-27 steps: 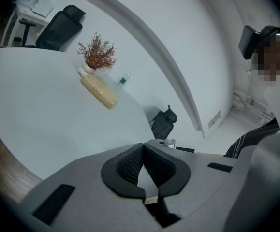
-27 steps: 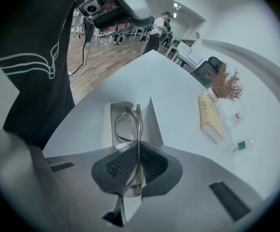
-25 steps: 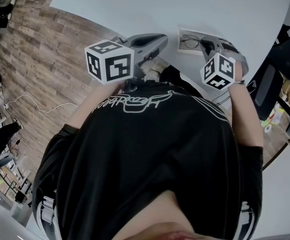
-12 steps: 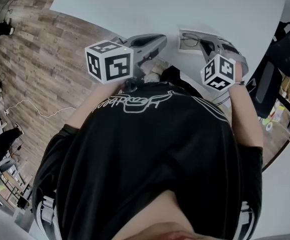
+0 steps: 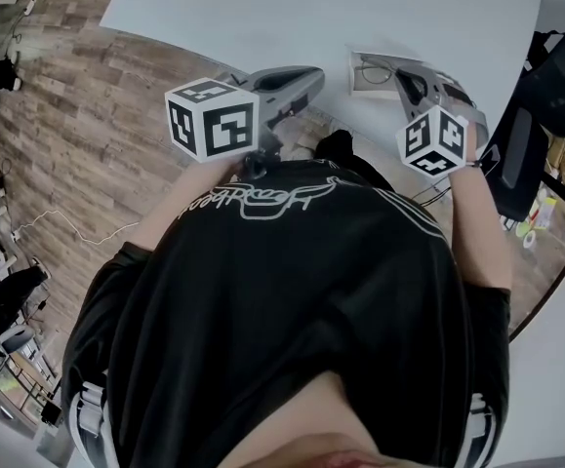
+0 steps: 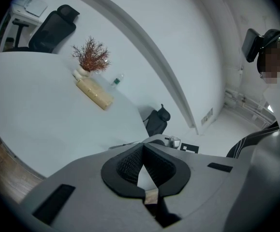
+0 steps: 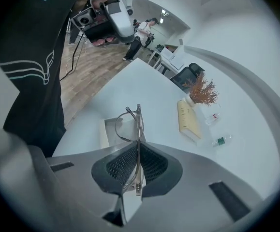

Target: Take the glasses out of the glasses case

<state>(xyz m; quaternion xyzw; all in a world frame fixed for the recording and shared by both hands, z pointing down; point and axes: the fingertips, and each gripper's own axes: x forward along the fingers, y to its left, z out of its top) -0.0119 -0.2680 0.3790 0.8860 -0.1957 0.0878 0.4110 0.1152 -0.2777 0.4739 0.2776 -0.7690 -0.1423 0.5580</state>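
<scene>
Right gripper view shows your glasses (image 7: 139, 122) at frame centre: thin dark wire rims, seen edge-on, pinched between the pads of your right gripper (image 7: 138, 148). The pale, open glasses case (image 7: 106, 132) lies just behind them on the white table (image 7: 144, 88). Your left gripper (image 6: 143, 148) has its jaws closed together on nothing. The outlined script on your black shirt (image 5: 262, 199) isn't legible, and the bottle (image 7: 223, 140) label is too small to read.

Table (image 5: 262, 18) mostly bare, free passage across middle. Case (image 5: 355, 84) sits at near edge; box (image 7: 188, 120), plant (image 7: 202, 92), 2 bottles (image 7: 220, 140) crowd far end.
</scene>
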